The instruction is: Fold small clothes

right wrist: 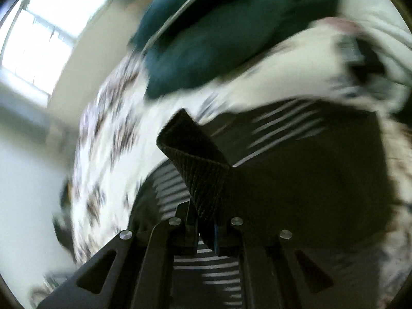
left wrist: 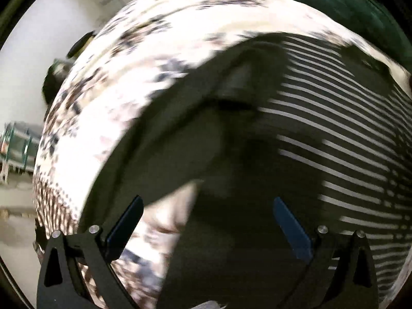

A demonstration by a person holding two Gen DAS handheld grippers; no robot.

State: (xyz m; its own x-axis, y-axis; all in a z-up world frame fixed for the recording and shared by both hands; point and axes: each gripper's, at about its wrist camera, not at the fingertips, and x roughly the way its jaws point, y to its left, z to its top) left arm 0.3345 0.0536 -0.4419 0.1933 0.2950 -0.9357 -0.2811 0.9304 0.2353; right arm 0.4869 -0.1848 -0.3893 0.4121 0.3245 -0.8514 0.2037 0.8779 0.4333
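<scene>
A dark garment with white stripes [left wrist: 334,134] lies on a white floral bedspread [left wrist: 123,82]. My left gripper [left wrist: 208,206] is open and empty, its fingers [left wrist: 126,221] spread just above the garment's plain dark part. My right gripper [right wrist: 203,221] is shut on a ribbed dark edge of the garment [right wrist: 200,170], which stands up folded out of the jaws. The rest of the striped garment [right wrist: 296,154] spreads below and to the right. Both views are blurred by motion.
A dark green pillow or cushion [right wrist: 219,38] lies on the bedspread [right wrist: 108,139] beyond the garment, also at the top right in the left wrist view [left wrist: 347,2]. A bright window [right wrist: 51,33] is at the left. Furniture [left wrist: 18,149] stands beside the bed.
</scene>
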